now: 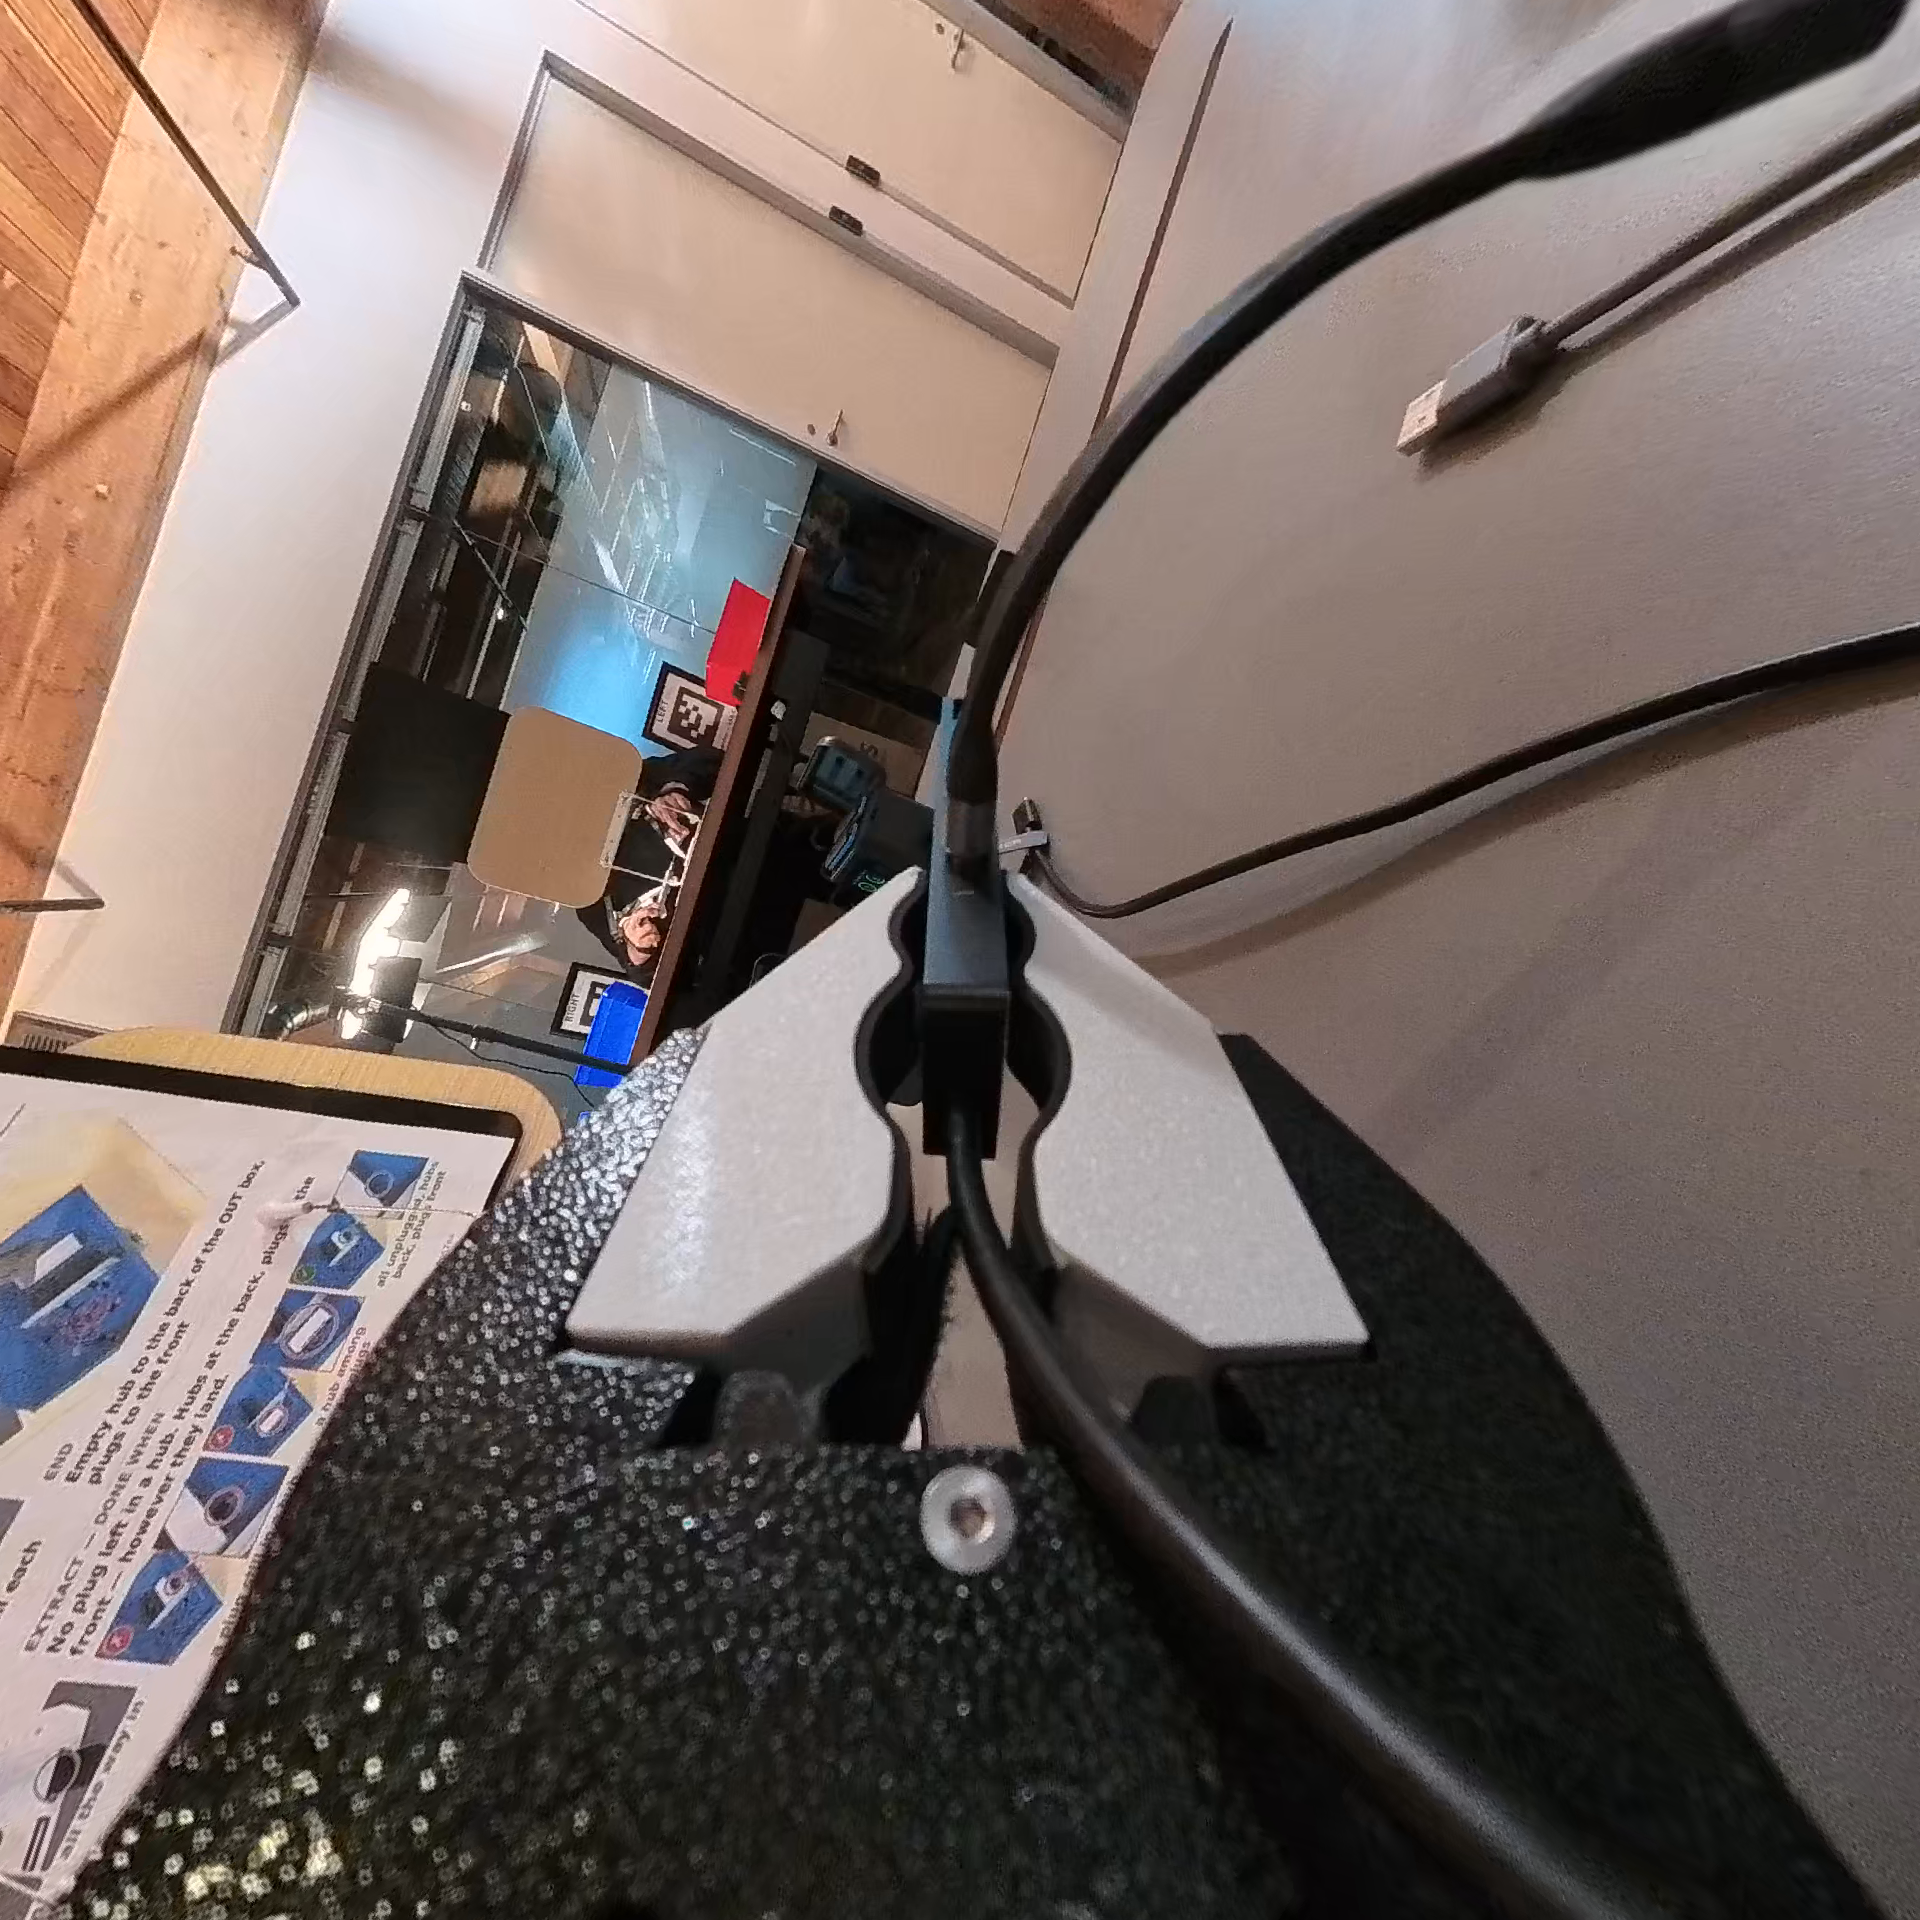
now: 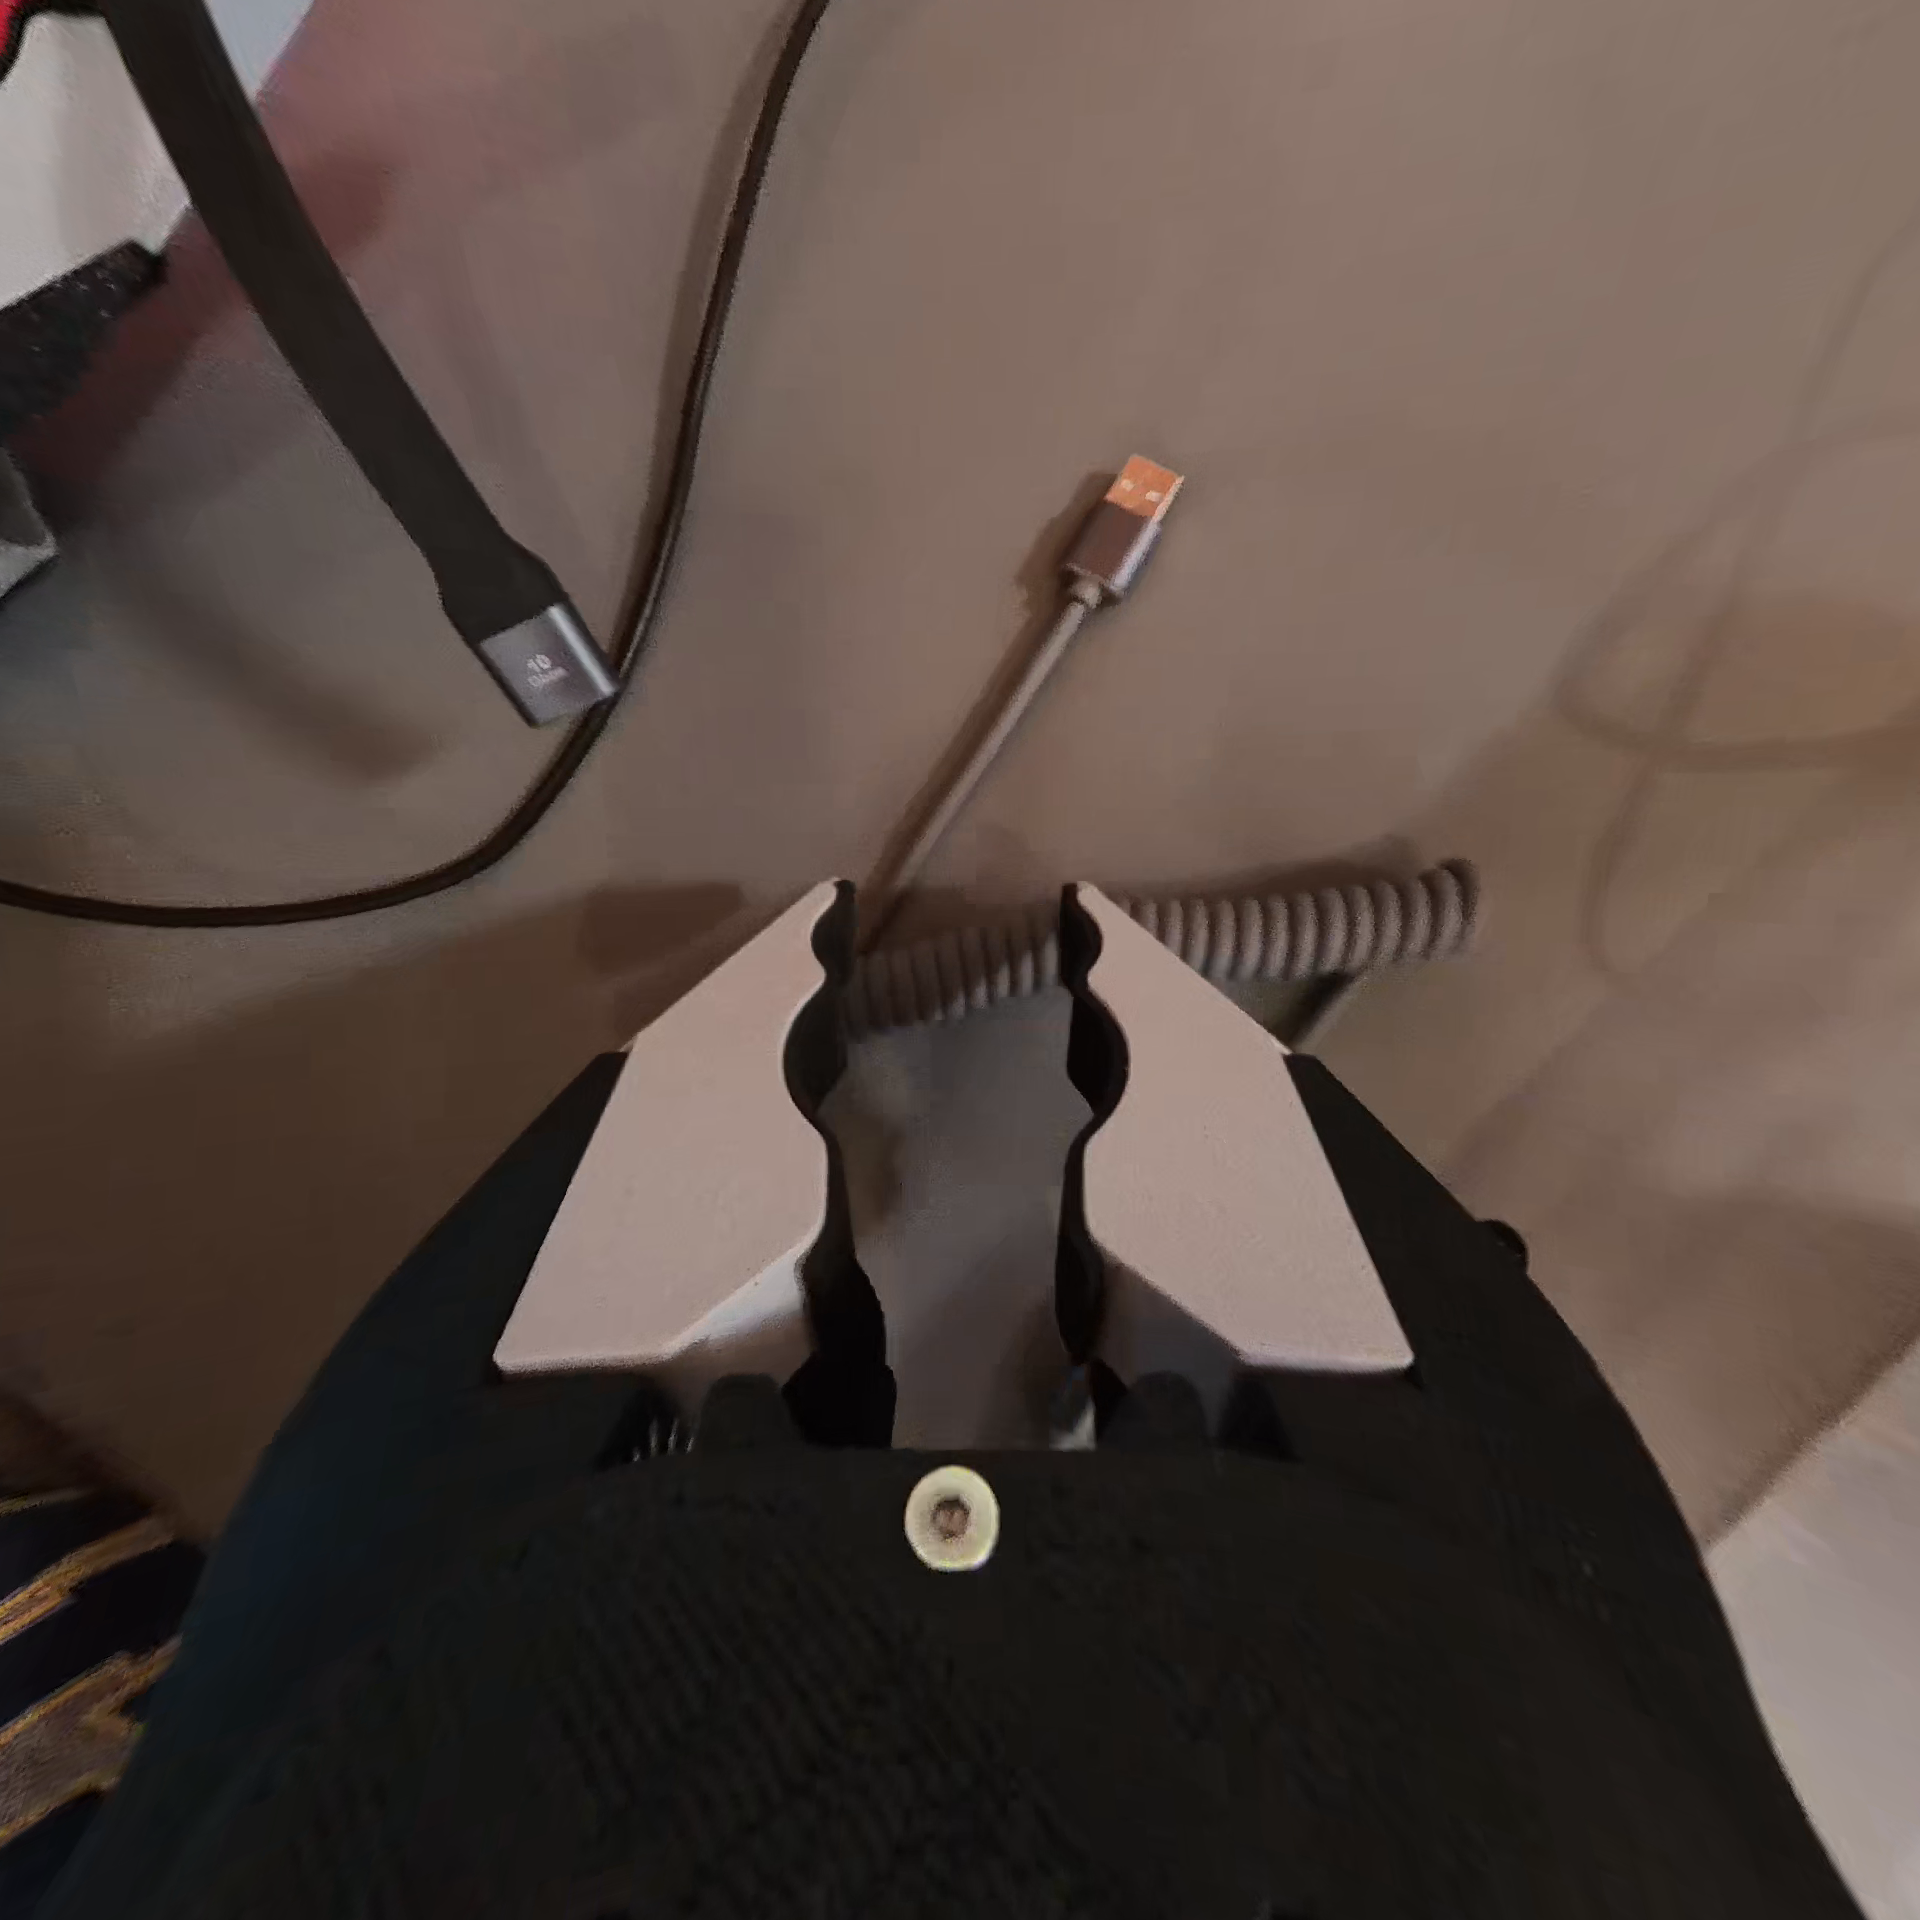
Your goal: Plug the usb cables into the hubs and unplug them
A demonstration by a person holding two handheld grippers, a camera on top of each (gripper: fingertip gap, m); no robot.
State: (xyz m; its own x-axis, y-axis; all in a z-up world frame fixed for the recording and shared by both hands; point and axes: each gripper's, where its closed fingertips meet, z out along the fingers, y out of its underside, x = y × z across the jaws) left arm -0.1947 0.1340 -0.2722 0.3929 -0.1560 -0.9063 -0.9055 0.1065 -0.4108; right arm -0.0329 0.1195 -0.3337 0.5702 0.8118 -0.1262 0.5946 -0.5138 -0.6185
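My left gripper (image 1: 961, 894) is shut on a slim black USB hub (image 1: 964, 997), held edge-up above the grey table (image 1: 1558, 1039). The hub's own cable (image 1: 1039, 1351) trails back past the fingers. A dark plug (image 1: 971, 821) sits at the hub's far end, and its black cable (image 1: 1143, 416) arches up to the right. My right gripper (image 2: 956, 904) is open and empty, just above a coiled grey cable (image 2: 1299, 925). That cable's grey USB-A plug (image 2: 1127, 525) lies loose on the table ahead; it also shows in the left wrist view (image 1: 1465, 400).
A flat black cable with a grey connector end (image 2: 545, 675) hangs at the left of the right wrist view. A thin black cable (image 2: 707, 364) curves across the table beside it. A printed instruction sheet (image 1: 208, 1299) lies at the left. A glass-fronted room lies beyond the table edge.
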